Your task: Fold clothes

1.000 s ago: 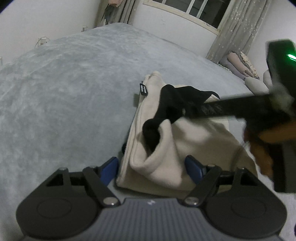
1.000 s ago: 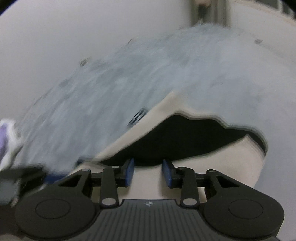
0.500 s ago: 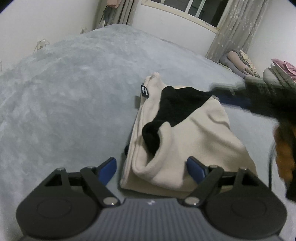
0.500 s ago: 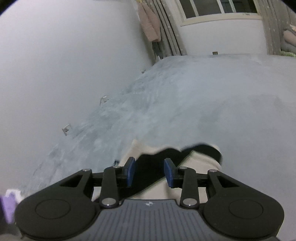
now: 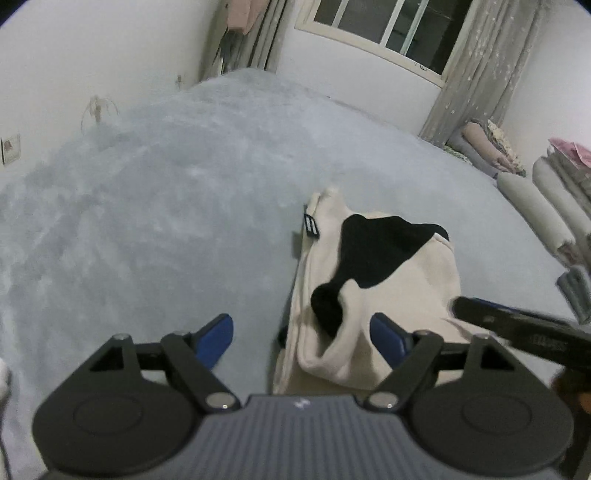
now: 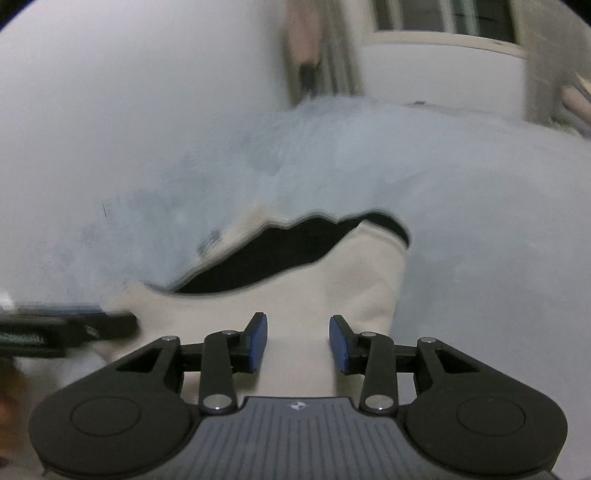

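Observation:
A folded cream garment with a black inner part (image 5: 402,273) lies on the grey bed cover (image 5: 166,221); a small black label (image 5: 311,226) sticks out at its left edge. My left gripper (image 5: 303,339) is open wide and empty, its jaws either side of the garment's near left corner. My right gripper (image 6: 298,341) is open and empty, low over the garment's near edge (image 6: 325,280). The right gripper shows as a blurred dark bar in the left wrist view (image 5: 517,325); the left gripper shows at the left edge of the right wrist view (image 6: 62,328).
Rolled and stacked bedding (image 5: 539,206) lies along the right side of the bed. A curtained window (image 5: 391,33) is on the far wall. A wall socket (image 5: 10,147) is at the left.
The left gripper has pulled back and shifted left, tilting up. The right gripper has let go of the garment, swung away, then come back low over its near edge.

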Tool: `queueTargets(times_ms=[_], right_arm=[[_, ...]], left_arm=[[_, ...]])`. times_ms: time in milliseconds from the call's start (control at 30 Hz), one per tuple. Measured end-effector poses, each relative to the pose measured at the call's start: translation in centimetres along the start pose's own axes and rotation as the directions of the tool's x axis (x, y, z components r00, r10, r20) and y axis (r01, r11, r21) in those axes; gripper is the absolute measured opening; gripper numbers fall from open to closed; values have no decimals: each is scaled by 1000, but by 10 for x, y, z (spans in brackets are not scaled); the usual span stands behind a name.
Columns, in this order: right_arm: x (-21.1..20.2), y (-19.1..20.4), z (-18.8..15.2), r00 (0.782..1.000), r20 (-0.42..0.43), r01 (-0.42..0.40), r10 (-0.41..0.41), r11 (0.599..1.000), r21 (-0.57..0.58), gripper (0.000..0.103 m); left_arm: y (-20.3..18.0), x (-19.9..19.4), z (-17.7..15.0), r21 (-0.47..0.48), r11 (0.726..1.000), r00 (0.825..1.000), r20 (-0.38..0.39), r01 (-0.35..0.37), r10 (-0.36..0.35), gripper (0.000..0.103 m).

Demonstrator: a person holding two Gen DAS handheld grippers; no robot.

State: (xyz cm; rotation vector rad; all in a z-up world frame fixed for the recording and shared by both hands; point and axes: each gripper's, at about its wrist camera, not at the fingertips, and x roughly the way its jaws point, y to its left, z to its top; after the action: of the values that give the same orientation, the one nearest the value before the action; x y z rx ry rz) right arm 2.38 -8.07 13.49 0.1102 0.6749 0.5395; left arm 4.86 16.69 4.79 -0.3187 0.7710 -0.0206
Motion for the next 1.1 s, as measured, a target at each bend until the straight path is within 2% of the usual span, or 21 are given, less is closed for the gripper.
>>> queueTargets(times_ms=[33,133,300,367,400,433,467,500,567,633,733,767,867,1033,1100], right_arm=[[-6,-4,-5,1000,-5,-30,30,998,49,37],[-10,-5,-24,1000,3,-12,12,996,89,37],[-10,14,-24,998,4,58,-58,998,-33,37],[-22,8,-24,999,5,47,-47,998,33,39],[-28,5,-25,999,5,41,-41,997,69,46],[-33,-2,-29,999,0,35,-35,991,129,59],[-37,-10,-33,1000,-7,29,-28,981,193,66],[-40,-18,-39,1000,-11,20,-18,967,253,77],[-37,-38,-53,998,-18,-51,63,920,389,80],[-34,-57,-66,991,12,-123,137,850,511,83],[-27,-66,-70,975,69,-209,209,781,588,83],[-23,-64,-69,972,69,-220,223,774,594,82],[-8,-50,-66,974,60,-214,219,794,569,81],[-1,-47,-71,981,95,-190,168,756,626,51],[-9,-46,-70,983,84,-181,165,766,617,46]], left_arm=[[1,6,-3,2,1000,1000,-14,-13,13,81],[0,15,-8,18,999,999,-13,-33,33,85],[9,16,-11,0,1000,1000,-10,-7,7,83],[9,17,-10,1,1000,1000,-15,-7,7,82],[8,17,-10,2,1000,1000,-16,-9,9,81],[8,17,-10,5,1000,1000,-16,-13,13,80],[7,16,-10,8,1000,1000,-16,-15,16,80],[6,16,-11,10,1000,1000,-17,-16,17,80],[7,15,-11,8,1000,1000,-20,-14,15,79],[7,14,-11,12,1000,1000,-21,-15,15,78],[6,13,-11,12,1000,1000,-24,-15,15,77],[6,13,-11,12,1000,1000,-25,-14,14,77],[9,13,-10,2,1000,999,-32,-3,3,75],[10,11,-7,-28,999,999,-46,22,-23,73],[16,5,-2,-89,992,993,-75,86,-92,72]])
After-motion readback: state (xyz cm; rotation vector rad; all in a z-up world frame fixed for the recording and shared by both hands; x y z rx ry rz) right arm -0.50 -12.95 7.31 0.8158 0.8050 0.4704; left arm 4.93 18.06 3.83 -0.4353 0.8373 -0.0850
